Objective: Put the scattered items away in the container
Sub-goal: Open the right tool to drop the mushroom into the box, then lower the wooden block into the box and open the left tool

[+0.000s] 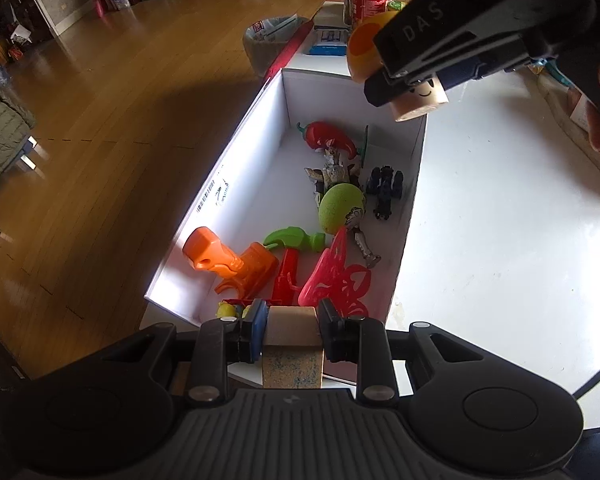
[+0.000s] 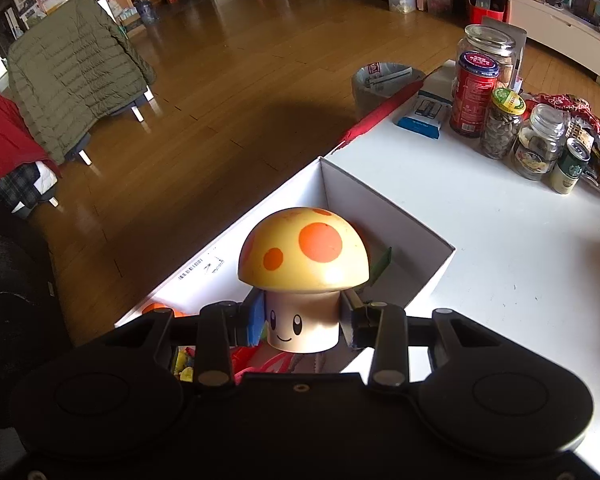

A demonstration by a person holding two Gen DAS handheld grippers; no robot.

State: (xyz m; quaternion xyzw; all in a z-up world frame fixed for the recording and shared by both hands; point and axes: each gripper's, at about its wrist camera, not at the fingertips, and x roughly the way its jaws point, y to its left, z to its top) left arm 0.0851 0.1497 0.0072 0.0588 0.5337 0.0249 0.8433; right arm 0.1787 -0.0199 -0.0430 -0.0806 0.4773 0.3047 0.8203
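At the 6 o'clock edge of the left wrist view, the left gripper (image 1: 292,334) pinches a tan wooden block with a blue-speckled face (image 1: 292,350) between its pads, held over the near end of the open white cardboard box (image 1: 216,196) that sits on the white worktop (image 1: 499,220). Just past the block, inside the box, lie an orange plastic toy drill (image 1: 230,264), a green-headed red-handled toy hammer (image 1: 290,256) and a pink lacy butterfly cut-out (image 1: 333,276). Toward 12 o'clock from these lie a green speckled egg (image 1: 339,206), a small black toy vehicle (image 1: 385,190) and a red chilli pepper figure (image 1: 327,138).

At 1 o'clock in that view, the right gripper (image 1: 409,88) hangs above the far end of the box, clamped on the stem of a yellow mushroom toy with orange spots and a smiling face (image 2: 303,264). In the right wrist view the mushroom stands upright between the gripper's fingers at 6 o'clock, its cap above them, the box's far corner behind it.

Farther off, at 2 o'clock on the worktop, stand a red cylindrical tin (image 2: 473,92) and glass jars (image 2: 501,124). Beyond the worktop's edge at 12 o'clock a grey waste bin (image 2: 379,86) sits on the wooden floor (image 2: 220,80).
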